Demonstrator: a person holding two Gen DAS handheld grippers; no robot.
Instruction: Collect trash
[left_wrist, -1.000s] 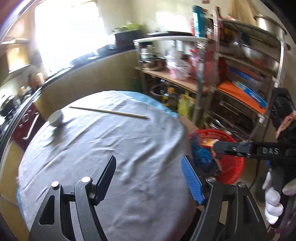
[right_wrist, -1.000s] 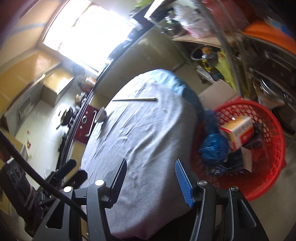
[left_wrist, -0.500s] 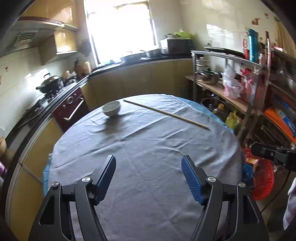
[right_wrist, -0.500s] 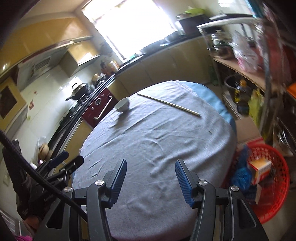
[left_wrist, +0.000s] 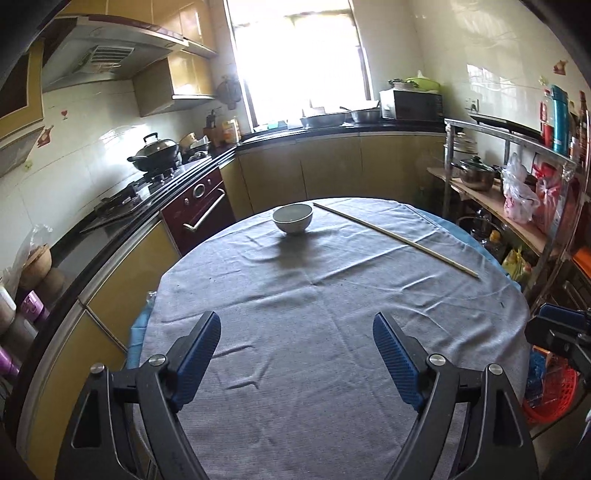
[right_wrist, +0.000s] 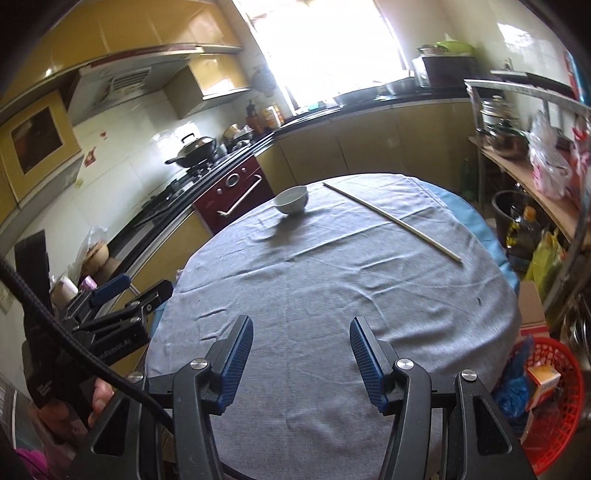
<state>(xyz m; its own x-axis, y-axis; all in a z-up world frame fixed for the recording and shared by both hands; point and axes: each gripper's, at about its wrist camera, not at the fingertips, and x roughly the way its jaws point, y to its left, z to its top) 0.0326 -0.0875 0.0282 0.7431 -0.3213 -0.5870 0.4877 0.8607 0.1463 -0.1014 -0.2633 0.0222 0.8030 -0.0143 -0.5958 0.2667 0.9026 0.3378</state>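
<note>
Where the kitchen's left wall runs back, a black wok (left_wrist: 157, 152) sits on the stove (left_wrist: 147, 188) above a dark red oven door (left_wrist: 199, 214), and a sack (right_wrist: 92, 251) and jars stand on the near counter. Beside that counter, in the right wrist view, the left gripper (right_wrist: 122, 295) shows from the side with a hand (right_wrist: 99, 398) on its handle. In its own camera the left gripper (left_wrist: 293, 360) hangs over the near part of the table (left_wrist: 332, 406), which is round and covered with a grey cloth; its blue fingers (left_wrist: 195, 358) are opening and stand wide apart with only cloth between them. A white bowl (left_wrist: 292, 218) stands upright on the far side of the table, left of centre. To its right a long thin stick (left_wrist: 395, 238) lies flat on the cloth, slanting from near the bowl toward the right edge, apart from the bowl. The right gripper (right_wrist: 301, 365) is also over the near cloth, its fingers (right_wrist: 365, 365) apart and holding nothing. Right of the table, on the floor, stands a red basket (right_wrist: 554, 424) holding the trash: a crumpled blue bag (right_wrist: 515, 384) and a small orange-and-white carton (right_wrist: 543, 376) beside it. Behind the basket a metal rack (left_wrist: 509, 173) carries pots, bottles and plastic bags.
</note>
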